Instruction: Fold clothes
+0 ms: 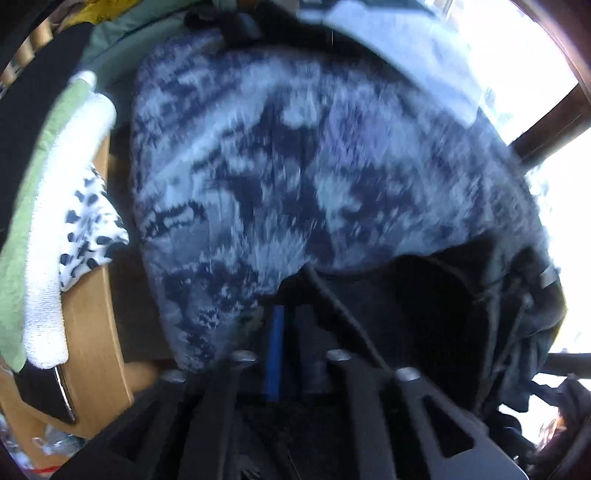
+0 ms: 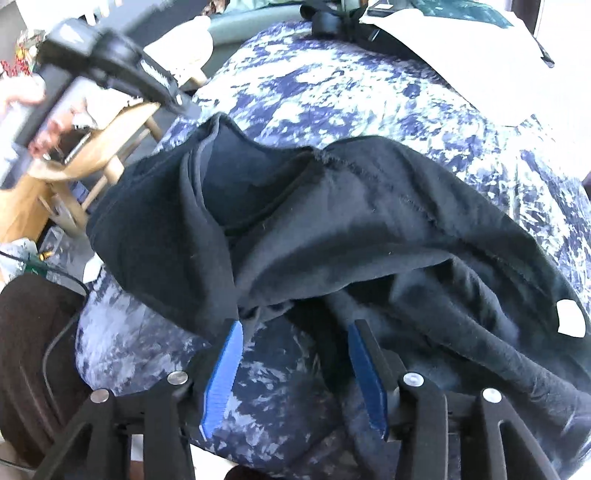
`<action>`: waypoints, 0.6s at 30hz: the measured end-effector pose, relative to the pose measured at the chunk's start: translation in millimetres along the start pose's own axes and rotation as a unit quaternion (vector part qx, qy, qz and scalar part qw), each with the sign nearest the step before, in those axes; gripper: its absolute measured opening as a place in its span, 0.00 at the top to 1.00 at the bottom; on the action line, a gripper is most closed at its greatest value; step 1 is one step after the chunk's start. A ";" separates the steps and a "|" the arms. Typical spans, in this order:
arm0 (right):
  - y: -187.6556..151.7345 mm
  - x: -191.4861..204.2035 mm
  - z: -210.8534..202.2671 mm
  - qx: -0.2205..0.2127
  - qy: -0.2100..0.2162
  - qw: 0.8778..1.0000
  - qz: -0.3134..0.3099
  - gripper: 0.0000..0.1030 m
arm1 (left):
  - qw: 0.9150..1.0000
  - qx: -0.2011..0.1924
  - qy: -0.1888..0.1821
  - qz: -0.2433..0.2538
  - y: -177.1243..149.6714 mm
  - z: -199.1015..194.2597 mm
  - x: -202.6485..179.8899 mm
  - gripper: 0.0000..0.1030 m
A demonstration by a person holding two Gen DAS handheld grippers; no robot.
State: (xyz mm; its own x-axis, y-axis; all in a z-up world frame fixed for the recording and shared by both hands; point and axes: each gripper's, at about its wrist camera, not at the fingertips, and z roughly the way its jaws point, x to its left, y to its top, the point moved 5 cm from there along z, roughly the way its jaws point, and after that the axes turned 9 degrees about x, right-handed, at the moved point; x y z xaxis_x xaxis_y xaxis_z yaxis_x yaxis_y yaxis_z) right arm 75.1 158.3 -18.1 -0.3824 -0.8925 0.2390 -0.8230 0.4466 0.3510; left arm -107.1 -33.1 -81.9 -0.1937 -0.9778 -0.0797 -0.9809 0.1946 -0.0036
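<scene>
A black garment point(image 2: 332, 221) lies bunched on a bed with a blue-and-white mottled cover point(image 2: 351, 85). My right gripper point(image 2: 293, 325) is open, its blue pads point(image 2: 225, 369) spread just at the garment's near edge, with cloth draped over the right finger. My left gripper point(image 1: 291, 306) is shut on a fold of the black garment point(image 1: 424, 314), its blue pads point(image 1: 275, 354) pressed close together; the view is blurred. The left gripper also shows in the right wrist view point(image 2: 184, 105), at the garment's far left corner, held up above the bed.
A pile of green, white and spotted laundry point(image 1: 55, 221) sits on a wooden stand point(image 1: 96, 350) left of the bed. A wooden chair point(image 2: 107, 155) stands at the left. A white sheet point(image 2: 461, 55) and black strap point(image 2: 332, 18) lie at the far end. A bright window point(image 1: 535, 55) is at the right.
</scene>
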 end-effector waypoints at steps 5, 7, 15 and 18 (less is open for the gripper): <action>-3.5 0.5 -5.5 -0.010 -0.013 1.000 -0.002 0.50 | 0.999 -0.016 0.028 -0.001 6.4 12.1 -8.5 0.60; -7.7 -3.2 -7.6 -0.010 -0.019 1.000 0.005 0.50 | 1.000 -0.020 -0.003 -0.014 5.7 7.5 -8.6 1.00; -52.9 -69.1 -30.8 -0.007 -0.102 0.990 0.101 0.45 | 0.990 -0.134 -0.024 -0.023 -3.5 -89.0 3.8 1.00; -77.4 -112.9 -50.6 -0.017 -0.131 0.977 0.165 0.44 | 0.987 -0.162 -0.015 -0.014 -6.9 -118.9 -2.8 1.00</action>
State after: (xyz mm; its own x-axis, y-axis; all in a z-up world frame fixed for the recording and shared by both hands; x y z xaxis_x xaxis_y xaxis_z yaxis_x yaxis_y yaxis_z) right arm 203.2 227.6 -26.4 -0.7232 -0.6824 0.1062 -0.6231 0.7111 0.3256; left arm -102.0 -40.9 36.8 -0.1701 -0.9789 -0.1130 -0.9414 0.1275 0.3123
